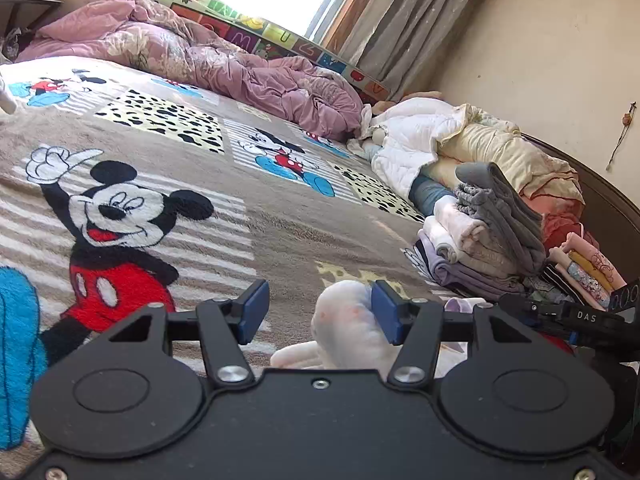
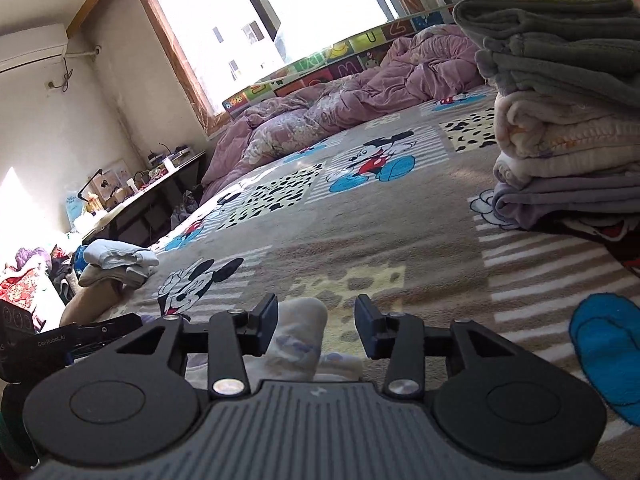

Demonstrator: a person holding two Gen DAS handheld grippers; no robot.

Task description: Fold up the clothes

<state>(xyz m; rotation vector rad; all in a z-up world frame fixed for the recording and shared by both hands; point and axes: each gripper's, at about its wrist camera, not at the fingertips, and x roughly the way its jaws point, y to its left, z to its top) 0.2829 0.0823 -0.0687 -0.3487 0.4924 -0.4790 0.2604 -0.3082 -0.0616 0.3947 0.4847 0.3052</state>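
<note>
1. Left gripper, fingers parted: pale garment against the right pad.
2. Right gripper parted, garment beside its left finger, underside hidden.
3. Right view alone shows bench.

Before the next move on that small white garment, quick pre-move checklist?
1. left gripper open: ok, one pad touches the white garment, the other stands clear.
2. right gripper open: ok, garment lies against one pad only.
3. Garment fully released: cannot tell, each gripper still touches it.
4. Garment folded neatly: cannot tell, mostly hidden by the grippers.
5. Blanket ahead free for laying out: ok.
6. Folded stack upright: ok, close on the right.
</note>
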